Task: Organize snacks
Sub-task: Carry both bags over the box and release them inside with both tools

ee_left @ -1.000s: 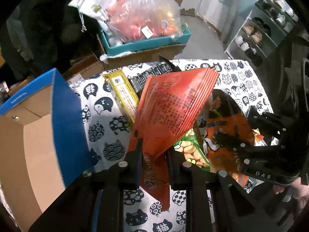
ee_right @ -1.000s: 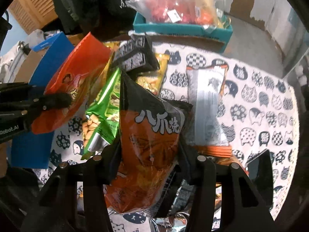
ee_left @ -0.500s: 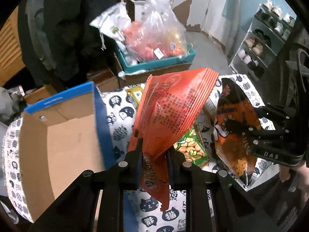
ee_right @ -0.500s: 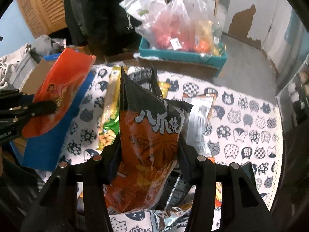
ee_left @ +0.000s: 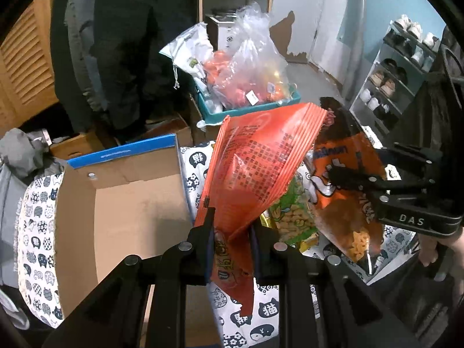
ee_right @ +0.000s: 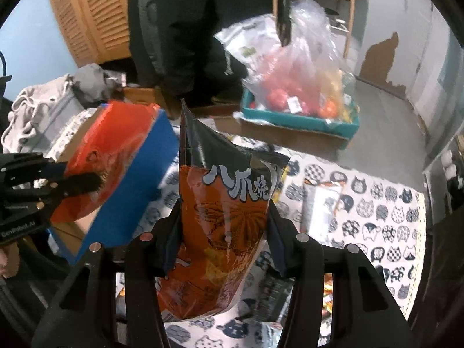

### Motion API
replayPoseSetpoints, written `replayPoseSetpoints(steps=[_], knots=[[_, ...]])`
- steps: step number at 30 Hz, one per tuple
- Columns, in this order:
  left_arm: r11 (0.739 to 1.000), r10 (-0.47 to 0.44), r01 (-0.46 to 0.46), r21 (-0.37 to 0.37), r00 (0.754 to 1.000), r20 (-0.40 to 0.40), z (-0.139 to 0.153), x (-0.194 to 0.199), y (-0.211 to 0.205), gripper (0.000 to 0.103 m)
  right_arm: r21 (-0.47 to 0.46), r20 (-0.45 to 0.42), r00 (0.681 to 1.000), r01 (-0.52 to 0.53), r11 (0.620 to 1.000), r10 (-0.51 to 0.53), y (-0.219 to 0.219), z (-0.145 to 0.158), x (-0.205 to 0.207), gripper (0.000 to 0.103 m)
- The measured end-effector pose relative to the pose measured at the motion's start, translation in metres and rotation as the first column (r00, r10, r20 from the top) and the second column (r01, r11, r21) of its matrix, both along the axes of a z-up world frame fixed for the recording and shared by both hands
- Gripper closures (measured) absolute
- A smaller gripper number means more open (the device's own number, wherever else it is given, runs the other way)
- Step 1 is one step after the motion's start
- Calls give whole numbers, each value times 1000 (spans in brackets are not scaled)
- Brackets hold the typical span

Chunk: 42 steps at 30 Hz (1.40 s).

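Observation:
My left gripper point(ee_left: 232, 229) is shut on a flat red snack bag point(ee_left: 261, 156), held up beside the open blue cardboard box point(ee_left: 121, 203). That red snack bag point(ee_right: 113, 150) and left gripper point(ee_right: 84, 182) also show at the left of the right wrist view, in front of the blue box point(ee_right: 136, 191). My right gripper point(ee_right: 223, 220) is shut on a puffy orange-and-black snack bag point(ee_right: 223, 203), lifted above the cat-print cloth point(ee_right: 377, 208). The orange-and-black bag point(ee_left: 342, 179) and right gripper point(ee_left: 348, 179) appear at right in the left wrist view. A green peanut bag point(ee_left: 293, 214) lies below.
A teal crate point(ee_left: 252, 107) with a clear plastic bag of red items point(ee_right: 295, 81) stands behind the cloth. A silvery snack packet point(ee_right: 319, 206) lies on the cloth. A person in dark clothes point(ee_right: 188, 29) stands at the back. A shoe rack point(ee_left: 391, 72) is at right.
Both grippers have risen with their bags. The left one has moved left toward the box, whose inside now fills more of its view. The snack pile has dropped lower.

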<state>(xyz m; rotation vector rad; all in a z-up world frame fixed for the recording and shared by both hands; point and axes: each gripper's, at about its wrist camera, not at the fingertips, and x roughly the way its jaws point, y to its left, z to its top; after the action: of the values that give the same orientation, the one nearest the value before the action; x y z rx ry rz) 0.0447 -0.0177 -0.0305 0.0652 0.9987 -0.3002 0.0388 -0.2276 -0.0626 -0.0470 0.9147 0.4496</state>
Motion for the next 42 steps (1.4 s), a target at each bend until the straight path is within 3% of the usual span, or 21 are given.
replayPoseSetpoints(steps=[9, 27, 42], knots=[[997, 58, -57, -50, 998, 22, 13, -7, 38, 83, 26, 14, 999, -49, 998, 49, 39, 15, 7, 52], [965, 263, -263, -13, 965, 4, -14, -13, 140, 83, 54, 39, 983, -183, 982, 181, 141, 41, 18, 52], [944, 328, -328, 17, 942, -71, -44, -16, 174, 82, 35, -31, 960, -278, 960, 279, 212, 23, 24, 52]])
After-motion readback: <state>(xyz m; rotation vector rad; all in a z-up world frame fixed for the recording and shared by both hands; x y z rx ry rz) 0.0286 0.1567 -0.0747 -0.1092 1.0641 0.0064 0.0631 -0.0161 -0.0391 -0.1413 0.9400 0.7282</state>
